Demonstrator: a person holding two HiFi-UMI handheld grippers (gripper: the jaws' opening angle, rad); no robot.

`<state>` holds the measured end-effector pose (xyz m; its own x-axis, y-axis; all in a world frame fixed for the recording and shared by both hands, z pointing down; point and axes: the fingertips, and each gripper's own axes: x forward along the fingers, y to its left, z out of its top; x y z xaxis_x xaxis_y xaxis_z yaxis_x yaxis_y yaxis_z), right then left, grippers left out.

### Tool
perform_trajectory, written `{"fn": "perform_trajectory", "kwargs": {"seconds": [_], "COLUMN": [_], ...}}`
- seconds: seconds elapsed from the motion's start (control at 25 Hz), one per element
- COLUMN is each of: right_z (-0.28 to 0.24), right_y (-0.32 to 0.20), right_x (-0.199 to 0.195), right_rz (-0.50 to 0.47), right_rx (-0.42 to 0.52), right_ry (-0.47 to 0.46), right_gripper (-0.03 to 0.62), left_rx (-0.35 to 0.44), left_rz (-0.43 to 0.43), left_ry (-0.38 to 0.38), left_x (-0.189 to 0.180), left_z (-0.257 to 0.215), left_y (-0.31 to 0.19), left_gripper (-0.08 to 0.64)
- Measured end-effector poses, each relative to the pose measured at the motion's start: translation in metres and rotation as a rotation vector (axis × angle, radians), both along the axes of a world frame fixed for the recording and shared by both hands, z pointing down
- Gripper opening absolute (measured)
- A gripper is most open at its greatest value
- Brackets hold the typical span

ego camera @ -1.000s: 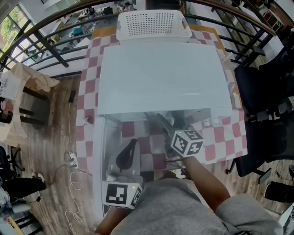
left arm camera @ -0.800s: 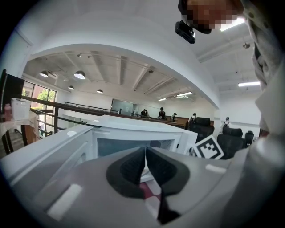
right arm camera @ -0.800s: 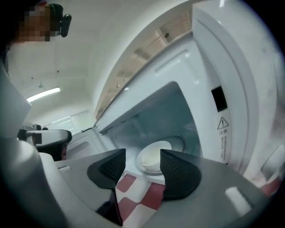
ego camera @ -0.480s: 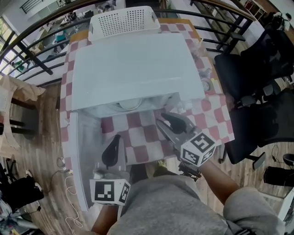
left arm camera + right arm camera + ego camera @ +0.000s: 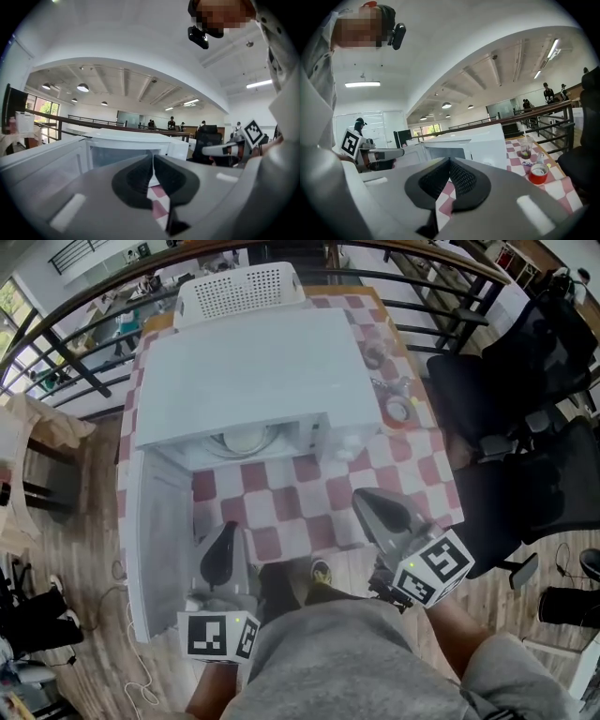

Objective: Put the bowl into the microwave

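Checked red-and-white worktop (image 5: 309, 493) holds a boxy white microwave (image 5: 253, 371), round white bowl (image 5: 246, 439) already inside, so the left hand-held gripper (image 5: 225, 538) and the just-closed right hand-held gripper (image 5: 367, 502) sit shut and empty.

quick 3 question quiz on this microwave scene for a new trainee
1. Where is the bowl? A on the checked cloth; B inside the microwave; C in the basket.
2. True or false: the microwave door stands open.
3. Fill in: the left tongs and the right tongs are both ___, with nothing between them.

Key: 1 B; 2 true; 3 shut.
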<state>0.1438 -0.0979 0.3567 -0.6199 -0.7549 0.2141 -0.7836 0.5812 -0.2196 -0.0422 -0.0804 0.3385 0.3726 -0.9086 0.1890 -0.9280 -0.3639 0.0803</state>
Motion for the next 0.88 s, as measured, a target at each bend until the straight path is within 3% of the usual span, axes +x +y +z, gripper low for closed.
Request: {"fn": "perform_trajectory", "kwargs": {"seconds": [0.4,0.88], "right_z": [-0.008,-0.017], "right_y": [0.044,0.063], "right_x": [0.019,0.013], "right_rz": [-0.025,-0.063], "right_rx": [0.020,0.035], "right_ry": [-0.028,-0.018], "right_gripper": [0.000,0.002], "left_rx": [0.025,0.034], "left_rz": [-0.071,-0.079], "left_ry": [-0.028,-0.047], "left_x": [0.012,0.026], "left_z": [-0.008,-0.015], "left_y": [0.047,0.071], "left_gripper": [0.012,0.012]}}
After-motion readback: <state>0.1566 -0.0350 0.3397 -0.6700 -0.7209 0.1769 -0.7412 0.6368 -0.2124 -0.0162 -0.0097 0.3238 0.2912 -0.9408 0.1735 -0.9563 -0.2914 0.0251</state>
